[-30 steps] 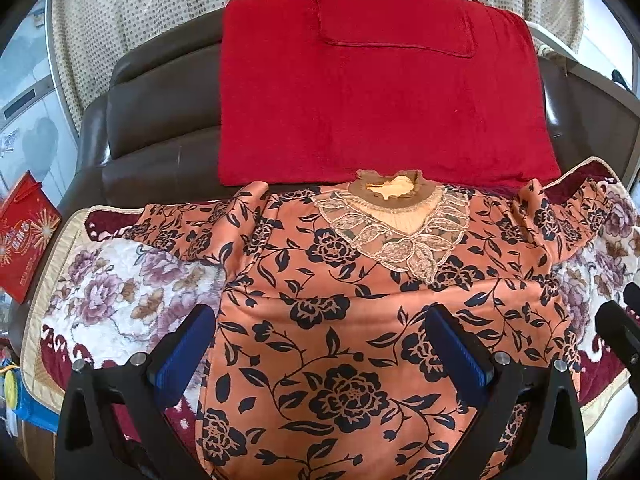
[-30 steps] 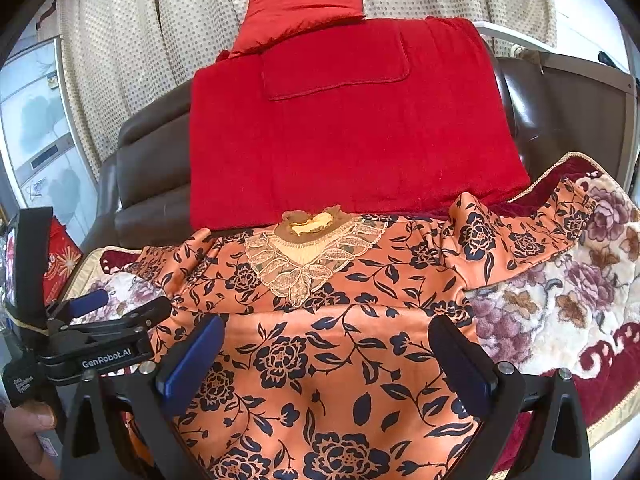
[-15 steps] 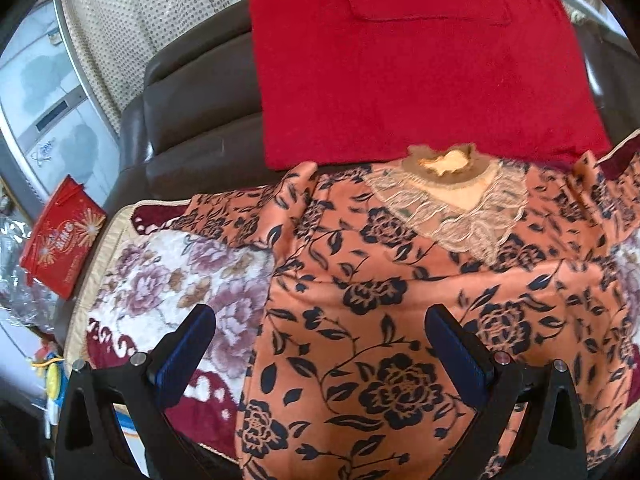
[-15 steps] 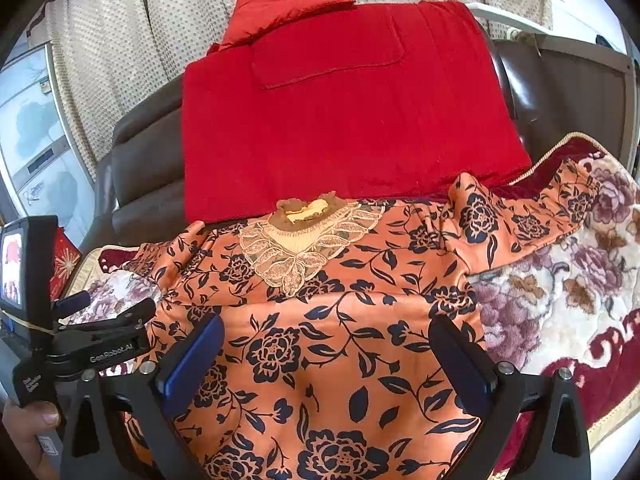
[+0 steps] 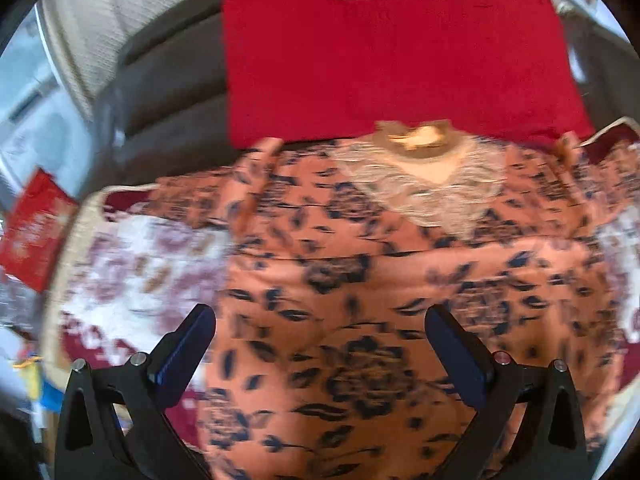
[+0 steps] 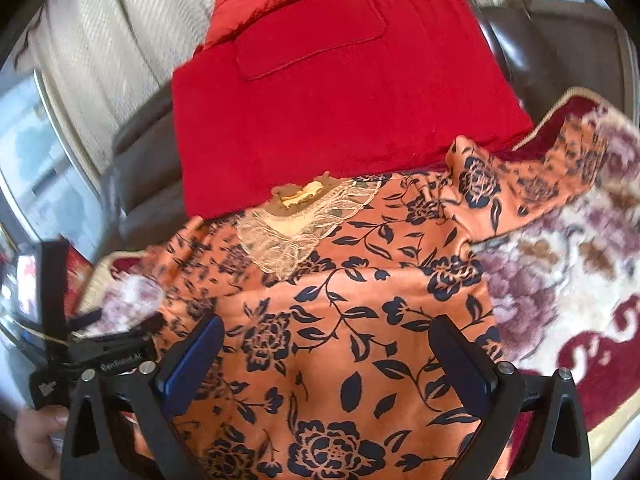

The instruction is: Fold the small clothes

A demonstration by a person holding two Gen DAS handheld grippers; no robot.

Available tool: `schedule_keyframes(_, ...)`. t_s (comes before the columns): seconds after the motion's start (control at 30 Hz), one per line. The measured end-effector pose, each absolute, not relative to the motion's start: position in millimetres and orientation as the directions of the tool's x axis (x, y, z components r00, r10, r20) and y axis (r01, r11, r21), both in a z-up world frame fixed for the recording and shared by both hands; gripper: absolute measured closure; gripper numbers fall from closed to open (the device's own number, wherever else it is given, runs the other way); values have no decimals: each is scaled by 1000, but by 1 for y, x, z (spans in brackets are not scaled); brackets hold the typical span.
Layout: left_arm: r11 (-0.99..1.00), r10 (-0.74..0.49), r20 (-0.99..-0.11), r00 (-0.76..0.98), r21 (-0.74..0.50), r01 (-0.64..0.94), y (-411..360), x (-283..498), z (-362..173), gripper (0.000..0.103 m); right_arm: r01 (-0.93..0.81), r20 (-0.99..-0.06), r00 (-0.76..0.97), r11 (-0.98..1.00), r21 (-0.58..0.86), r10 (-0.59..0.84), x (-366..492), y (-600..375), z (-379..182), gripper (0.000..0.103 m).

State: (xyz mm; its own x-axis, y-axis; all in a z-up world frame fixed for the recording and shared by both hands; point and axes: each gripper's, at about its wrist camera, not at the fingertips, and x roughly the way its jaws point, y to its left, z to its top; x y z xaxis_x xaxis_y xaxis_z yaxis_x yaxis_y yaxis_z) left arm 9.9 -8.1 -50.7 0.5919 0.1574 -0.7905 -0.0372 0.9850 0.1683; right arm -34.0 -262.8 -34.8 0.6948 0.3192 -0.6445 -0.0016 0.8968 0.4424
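Observation:
An orange blouse with black flowers (image 5: pixel 360 280) and a lace collar (image 5: pixel 432 184) lies spread flat, front up, on a floral blanket; the left wrist view is motion-blurred. It also shows in the right wrist view (image 6: pixel 340 320), with its right sleeve (image 6: pixel 520 184) stretched out to the right. My left gripper (image 5: pixel 320 344) is open and empty, hovering over the blouse's lower left part. My right gripper (image 6: pixel 326 352) is open and empty over the lower middle of the blouse. The left gripper's body (image 6: pixel 100 360) shows at the lower left of the right wrist view.
A red cloth (image 5: pixel 392 52) drapes the dark sofa back (image 5: pixel 168 92) behind the blouse. The floral blanket (image 6: pixel 580 264) spreads out to both sides. A red box (image 5: pixel 32 232) stands at the far left. Curtains (image 6: pixel 100 52) hang behind.
The left gripper has swung back right and lower, blurring its view. The right gripper has tilted and moved closer over the blouse. Both stay open; the blouse has not moved.

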Motion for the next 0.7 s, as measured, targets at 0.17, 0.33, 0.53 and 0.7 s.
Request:
schedule_keyframes(0.17, 997, 71, -816, 573, 78, -12, -13, 19, -69, 0, 154, -575, 756, 769, 621, 313, -35, -347, -53, 0)
schedule_keyframes(0.33, 999, 19, -848, 530, -2, -39, 0, 36, -99, 0, 308, -530, 811, 592, 745, 246, -20, -453, -79, 0)
schedule_keyframes(0.53, 997, 5, -818, 575, -40, -66, 14, 56, -112, 0, 436, -585, 803, 554, 709, 117, 35, -551, -95, 15)
schedule_keyframes(0.7, 998, 1, -845, 535, -36, -58, 19, 86, -156, 0, 539, -691, 723, 631, 558, -7, 98, -603, -111, 21)
